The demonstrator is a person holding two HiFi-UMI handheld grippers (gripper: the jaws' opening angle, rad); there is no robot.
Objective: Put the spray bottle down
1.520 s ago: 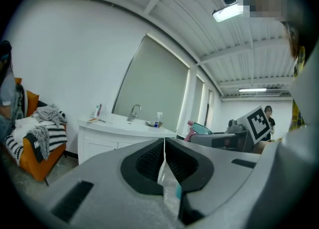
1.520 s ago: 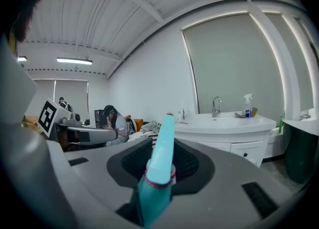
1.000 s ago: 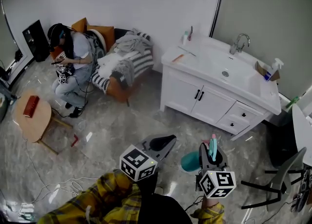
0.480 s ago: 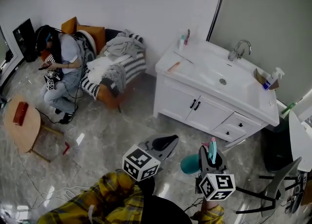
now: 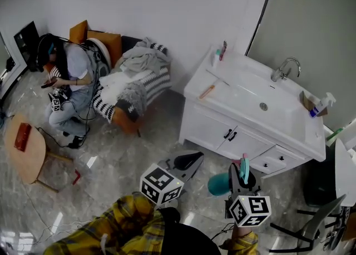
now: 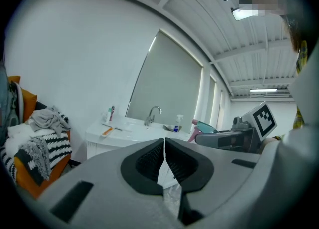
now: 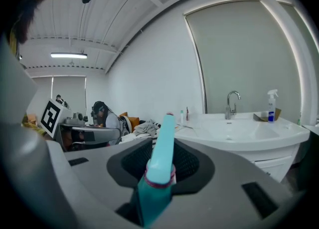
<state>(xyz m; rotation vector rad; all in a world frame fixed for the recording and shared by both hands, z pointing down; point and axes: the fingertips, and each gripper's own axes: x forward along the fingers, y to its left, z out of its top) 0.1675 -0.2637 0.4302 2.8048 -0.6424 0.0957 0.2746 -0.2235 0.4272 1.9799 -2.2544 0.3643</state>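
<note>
Two risks stand out, both judged from how things lie now. The right gripper (image 5: 239,175), at the lower right of the head view, pinches the teal spray bottle (image 5: 218,185), apparently near its neck. The body hangs out to the left of the jaws over the floor (image 5: 139,148), well apart from the white counter (image 5: 233,90) in the upper right. With the weight off to one side, the bottle may swivel or slip in the pads and drop on the hard floor before it gets there. A harder squeeze to stop that could catch the trigger and spray. The second risk is at the counter. A bottle that arrives tilted may topple once let go, roll into the sink (image 5: 250,101), or go off the front edge if set too near it. A wide reach could also knock the tap (image 5: 285,68) or the small bottle (image 5: 321,104) at the far right corner. The left gripper (image 5: 187,163), lower centre, has its jaws pressed together on nothing, so it gives no support if the load shifts.
</note>
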